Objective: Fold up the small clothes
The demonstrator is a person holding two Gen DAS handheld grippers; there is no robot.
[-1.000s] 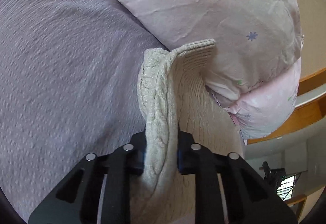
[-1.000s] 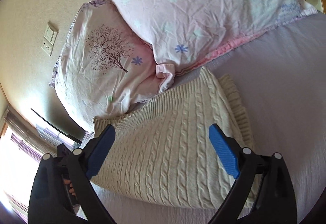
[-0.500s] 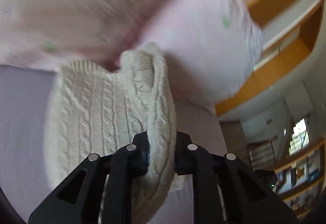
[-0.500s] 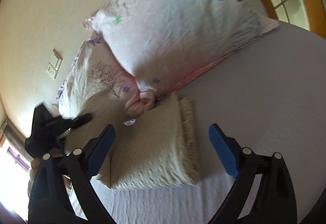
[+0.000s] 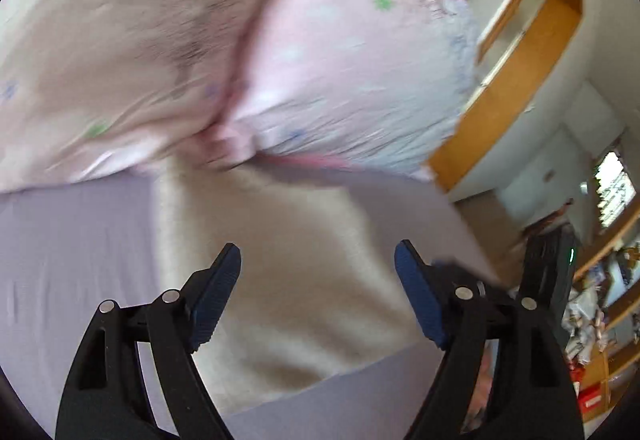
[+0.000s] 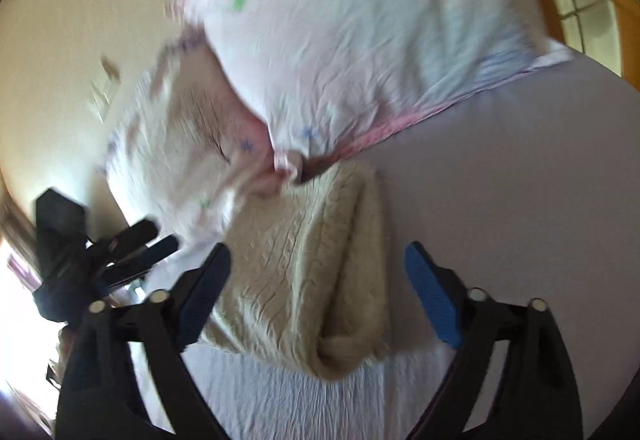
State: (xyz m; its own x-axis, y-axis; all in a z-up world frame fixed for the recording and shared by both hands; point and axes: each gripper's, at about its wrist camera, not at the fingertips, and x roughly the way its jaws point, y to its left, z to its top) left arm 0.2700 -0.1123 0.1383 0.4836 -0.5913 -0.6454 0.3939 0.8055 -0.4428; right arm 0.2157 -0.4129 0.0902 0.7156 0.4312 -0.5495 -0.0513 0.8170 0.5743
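Cable-knit sweater (image 6: 320, 280) lies folded on the bed (image 6: 520, 180) against pillows (image 6: 360, 40); left hand-held gripper (image 5: 318, 292) and right hand-held gripper (image 6: 318, 296) both gape, empty

**Cloth, plastic and wood**

The cream sweater (image 6: 304, 272) at lower centre of the right wrist view is a thick cable knit, rough and matt. Beneath it the lilac bedsheet (image 6: 520, 180) is finely crinkled matt cloth. The pink pillows (image 6: 360, 40) above look like thin, creased cotton, though blur softens them. The right gripper (image 6: 316, 284) has matt black plastic arms, ribbed blue pads (image 6: 434, 300) and small shiny metal pins. At upper right of the left wrist view, the shelf (image 5: 524, 52) is smooth orange wood.
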